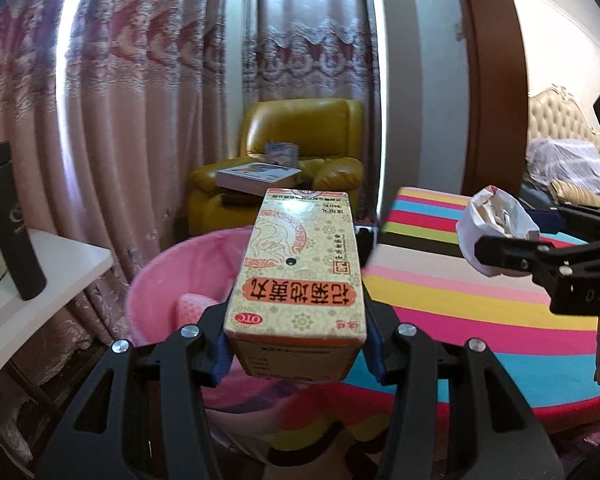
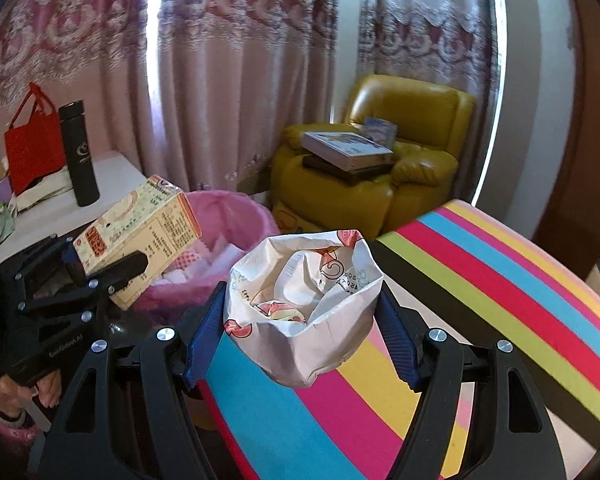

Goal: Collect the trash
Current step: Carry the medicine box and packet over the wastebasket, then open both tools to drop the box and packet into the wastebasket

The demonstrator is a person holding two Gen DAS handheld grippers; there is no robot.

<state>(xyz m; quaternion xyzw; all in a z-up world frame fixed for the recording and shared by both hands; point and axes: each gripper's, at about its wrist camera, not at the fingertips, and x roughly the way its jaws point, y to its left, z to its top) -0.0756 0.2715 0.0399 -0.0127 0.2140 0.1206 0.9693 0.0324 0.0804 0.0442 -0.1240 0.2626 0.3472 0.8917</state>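
1. Left gripper (image 1: 296,344): blue pads clamped on both long sides of the medicine box (image 1: 300,264), which points forward, held over the near rim of the pink-lined trash bin (image 1: 168,280).
2. Right gripper (image 2: 302,320): pads pressed against a crumpled white paper bag (image 2: 304,304), open mouth facing the camera, more crumpled paper inside. It hangs over the striped bedspread (image 2: 500,280), just beside the bin.
3. Cross-check: the left wrist view shows the right gripper (image 1: 496,256) from the side with the bag (image 1: 496,224) at its tips, well right of the bin. The right wrist view shows the left gripper (image 2: 112,276) and box (image 2: 140,236) tilted nose-up, over the bin's (image 2: 236,220) left edge.
4. Only the right view shows the bin contents clearly: pink and white paper scraps. In the left view the box blocks most of the opening.
5. Left of the bin: white table (image 2: 112,176) with black flask (image 2: 79,152); the red bag (image 2: 32,148) appears in the right view only.
6. Far: yellow armchair (image 2: 400,160) with a stack of books (image 2: 348,152) on its arm, curtains (image 2: 240,80) behind. The tufted headboard (image 1: 560,116) shows only in the left view.
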